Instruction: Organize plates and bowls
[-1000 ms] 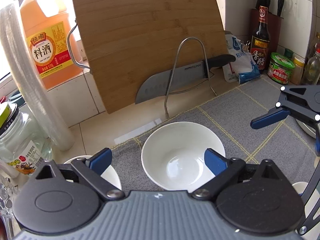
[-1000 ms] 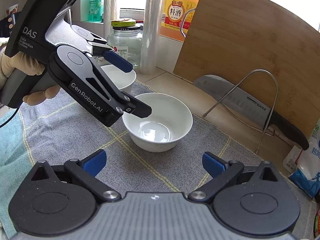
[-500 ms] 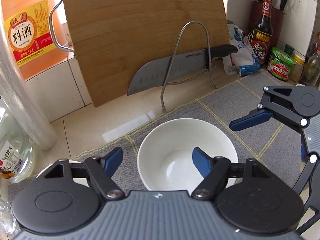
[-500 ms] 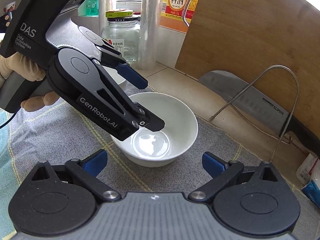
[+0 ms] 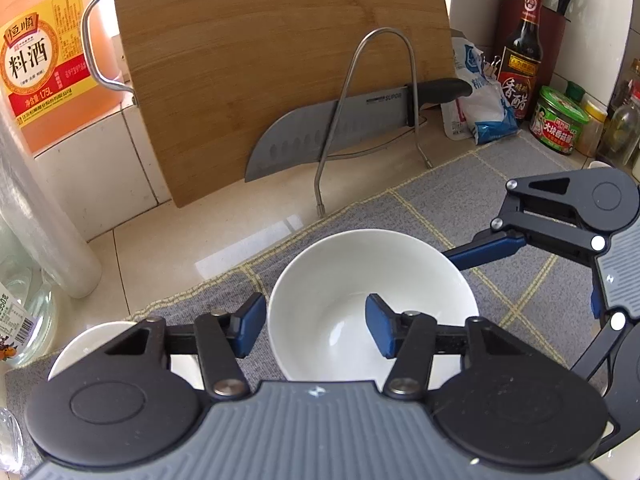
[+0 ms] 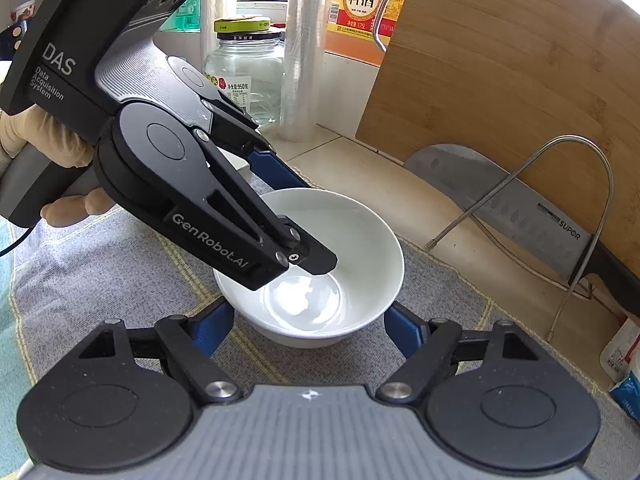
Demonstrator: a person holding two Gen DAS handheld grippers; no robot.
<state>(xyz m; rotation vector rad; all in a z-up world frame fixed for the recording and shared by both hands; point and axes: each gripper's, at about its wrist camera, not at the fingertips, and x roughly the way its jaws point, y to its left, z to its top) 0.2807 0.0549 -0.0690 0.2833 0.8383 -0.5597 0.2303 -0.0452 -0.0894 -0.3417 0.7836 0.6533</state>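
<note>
- On the grey mat (image 5: 472,200), the white bowl (image 5: 372,304) sits upright; the left gripper (image 5: 316,330), jaws just narrowed, straddles its near wall.
- The right gripper (image 6: 308,330), also just narrowed, flanks the bowl's outside; pinch firmly and lift level.

Kitchen counter (image 5: 168,256), pale beige stone, lit by bright daylight. White tiled wall (image 5: 592,32) behind. Grey mat (image 5: 460,200) with yellow grid lines covers counter front. Wooden cutting board (image 5: 260,52) leans upright against white tiled ledge (image 5: 92,168).
</note>
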